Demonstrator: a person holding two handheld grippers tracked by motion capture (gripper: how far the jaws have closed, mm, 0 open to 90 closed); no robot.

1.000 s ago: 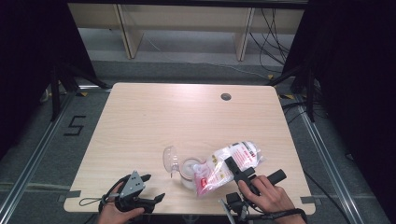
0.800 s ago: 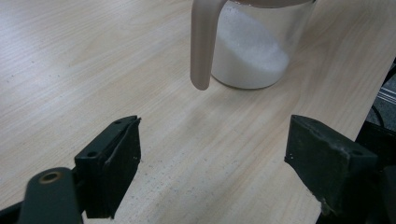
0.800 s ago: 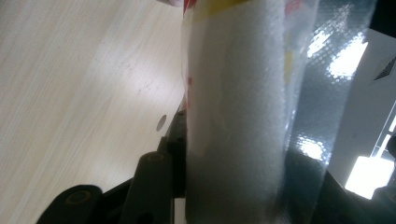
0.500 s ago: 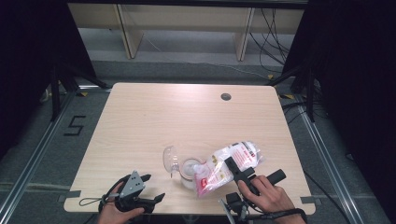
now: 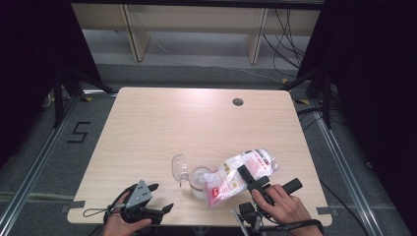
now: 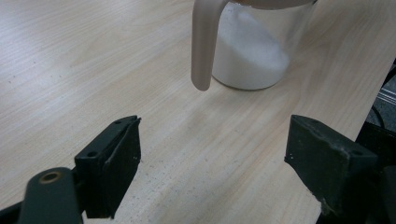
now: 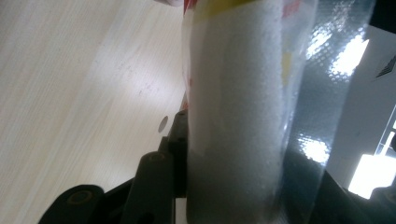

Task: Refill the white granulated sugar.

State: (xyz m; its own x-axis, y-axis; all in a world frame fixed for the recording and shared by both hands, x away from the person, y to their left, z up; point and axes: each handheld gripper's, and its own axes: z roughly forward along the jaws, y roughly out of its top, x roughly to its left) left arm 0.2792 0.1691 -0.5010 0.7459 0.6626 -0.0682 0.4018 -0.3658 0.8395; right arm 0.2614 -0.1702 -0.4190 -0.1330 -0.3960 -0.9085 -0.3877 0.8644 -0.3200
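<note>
Down at the near edge of the wooden table (image 5: 196, 123), the right gripper (image 5: 248, 178) has its jaws partly closed on a clear plastic bag (image 5: 243, 169) of white powder. The bag lies tilted, its red-printed lower end hanging over the mouth of a clear glass jar (image 5: 199, 181) that stands upright near the front edge. In the right gripper view the bag (image 7: 238, 107) sits pressed between the two black jaws, white grains packed behind the film, with red and yellow print at the top. The person's right hand (image 5: 282, 206) wraps the gripper's handle just off the table edge.

The jar has a hinged clear lid (image 5: 178, 167) swung open to its left side. In the left gripper view the jar (image 6: 254, 46) shows a heap of white powder at its bottom and a beige handle (image 6: 205, 42) running down its side, its tip hanging just above the tabletop.

The left gripper (image 5: 155, 199) rests at the front left corner of the table, held by the person's left hand (image 5: 123, 226), a grey three-cornered plate (image 5: 139, 194) on top. Its jaws stand wide apart with nothing between them but bare wood, pointed toward the jar, which is near but not touching.

A small dark round hole (image 5: 238, 102) sits in the table's far right area, well apart from the work.
</note>
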